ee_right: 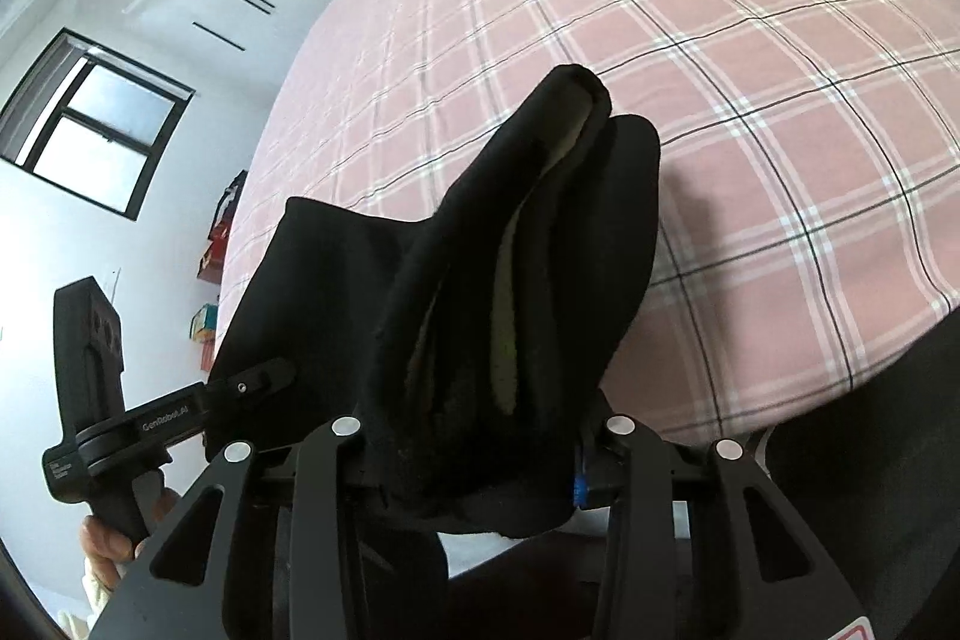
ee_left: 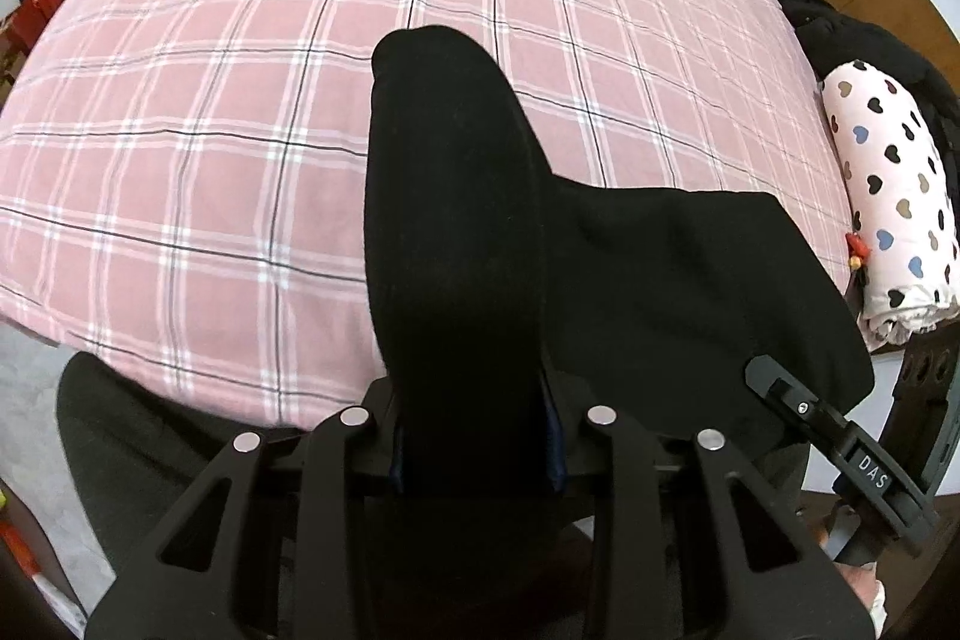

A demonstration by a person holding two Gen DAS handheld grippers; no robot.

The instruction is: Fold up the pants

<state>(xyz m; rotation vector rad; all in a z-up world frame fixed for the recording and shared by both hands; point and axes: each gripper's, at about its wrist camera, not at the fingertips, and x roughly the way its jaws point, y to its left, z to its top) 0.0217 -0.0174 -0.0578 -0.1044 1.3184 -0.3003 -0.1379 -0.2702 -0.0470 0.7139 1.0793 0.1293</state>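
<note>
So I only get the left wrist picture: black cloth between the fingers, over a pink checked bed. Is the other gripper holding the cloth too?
Observer: Yes. In the right wrist view the right gripper is shut on a bunched part of the black pants.
Operator: Are they black all over?
Observer: Not quite. A pale yellow-green strip shows inside the fold.
Operator: Anything in the room that I'm missing?
Observer: A dark-framed window in the white wall, off to the left of the bed.
</note>
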